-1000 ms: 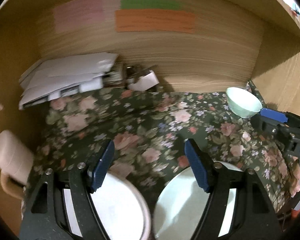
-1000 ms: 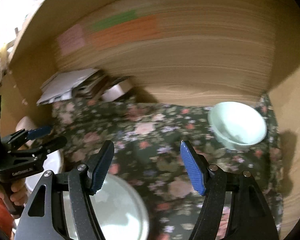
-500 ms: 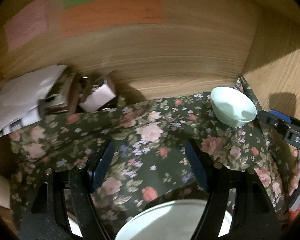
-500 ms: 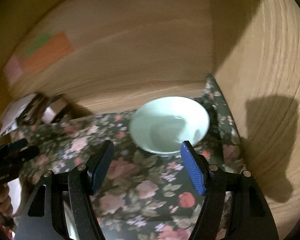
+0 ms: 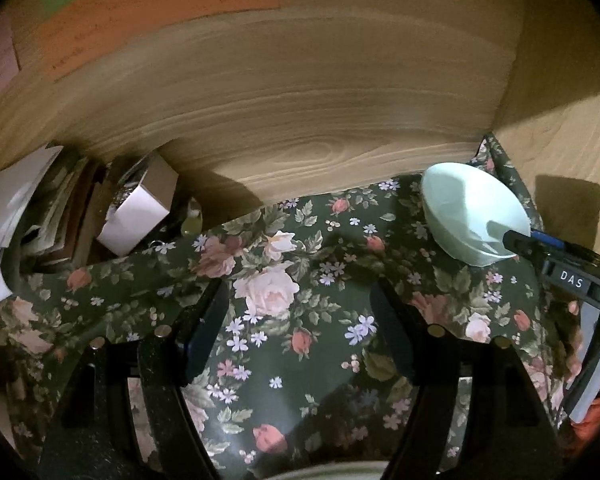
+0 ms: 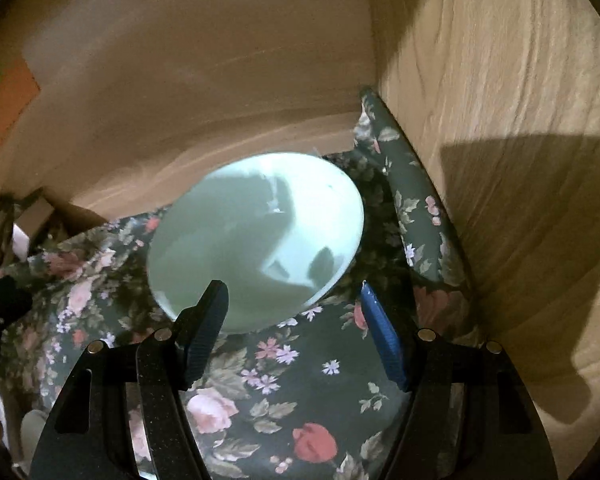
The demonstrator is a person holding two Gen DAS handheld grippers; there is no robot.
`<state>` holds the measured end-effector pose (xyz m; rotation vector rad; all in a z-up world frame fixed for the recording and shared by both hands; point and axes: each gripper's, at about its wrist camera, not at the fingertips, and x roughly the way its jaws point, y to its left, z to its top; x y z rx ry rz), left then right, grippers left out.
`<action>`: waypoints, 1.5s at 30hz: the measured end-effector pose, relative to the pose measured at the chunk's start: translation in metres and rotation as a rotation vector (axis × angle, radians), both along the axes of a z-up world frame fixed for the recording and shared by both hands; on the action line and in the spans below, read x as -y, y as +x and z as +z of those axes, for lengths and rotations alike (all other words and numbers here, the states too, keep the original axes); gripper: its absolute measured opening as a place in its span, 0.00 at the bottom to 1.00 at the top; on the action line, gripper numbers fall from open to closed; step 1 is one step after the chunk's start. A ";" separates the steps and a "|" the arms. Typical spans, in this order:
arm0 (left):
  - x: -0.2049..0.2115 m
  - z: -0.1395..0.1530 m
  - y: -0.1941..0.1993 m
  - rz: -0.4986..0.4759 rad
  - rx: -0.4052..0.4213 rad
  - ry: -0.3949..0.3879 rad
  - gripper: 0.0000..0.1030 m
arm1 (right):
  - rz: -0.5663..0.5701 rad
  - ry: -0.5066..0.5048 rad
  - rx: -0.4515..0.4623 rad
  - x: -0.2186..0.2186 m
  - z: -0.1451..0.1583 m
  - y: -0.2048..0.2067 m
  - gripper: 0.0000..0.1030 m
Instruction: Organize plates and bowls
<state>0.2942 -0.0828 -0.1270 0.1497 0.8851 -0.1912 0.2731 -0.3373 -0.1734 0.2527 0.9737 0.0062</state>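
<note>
A pale green bowl (image 6: 256, 240) stands upright on the floral cloth (image 6: 284, 396) in the back right corner of a wooden cubby. My right gripper (image 6: 292, 312) is open just in front of it. Its left finger overlaps the bowl's near rim, and the right finger is over the cloth beside the bowl; neither pad presses on the bowl. In the left wrist view the same bowl (image 5: 472, 216) is at the right, with the right gripper (image 5: 528, 238) reaching its rim. My left gripper (image 5: 300, 320) hangs open over bare cloth with nothing between its fingers. A pale plate rim (image 5: 332, 472) shows at the bottom edge.
A wooden back wall (image 5: 300, 100) and a right side wall (image 6: 500, 160) close in the corner. A small white box (image 5: 140, 208) and a pile of papers (image 5: 4, 216) lie at the back left. Coloured paper notes (image 5: 160, 12) are stuck on the back wall.
Both grippers have moved forward and down toward the back right corner. The two plates have slid out of the bottom of the left view. The bowl now fills the middle of the right view.
</note>
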 end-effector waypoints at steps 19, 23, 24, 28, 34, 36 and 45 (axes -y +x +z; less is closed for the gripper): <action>0.006 -0.009 0.007 -0.026 -0.013 -0.013 0.70 | 0.216 0.029 -0.081 -0.030 -0.017 -0.003 0.16; 0.010 -0.017 0.007 -0.033 -0.051 -0.006 0.70 | 0.301 0.059 -0.098 -0.048 -0.016 -0.015 0.14; 0.011 -0.021 0.007 -0.036 -0.062 0.002 0.70 | 0.318 0.067 -0.100 -0.051 -0.016 -0.018 0.14; 0.016 -0.038 0.007 -0.046 -0.119 0.030 0.70 | 0.338 0.089 -0.105 -0.056 -0.014 -0.025 0.14; 0.019 -0.059 0.007 -0.056 -0.192 0.034 0.57 | 0.326 0.075 -0.103 -0.064 -0.016 -0.025 0.16; 0.020 -0.062 0.007 -0.067 -0.206 0.035 0.53 | 0.326 0.089 -0.111 -0.063 -0.017 -0.024 0.17; 0.026 -0.068 0.005 -0.125 -0.245 0.000 0.21 | 0.325 0.104 -0.094 -0.062 -0.016 -0.030 0.19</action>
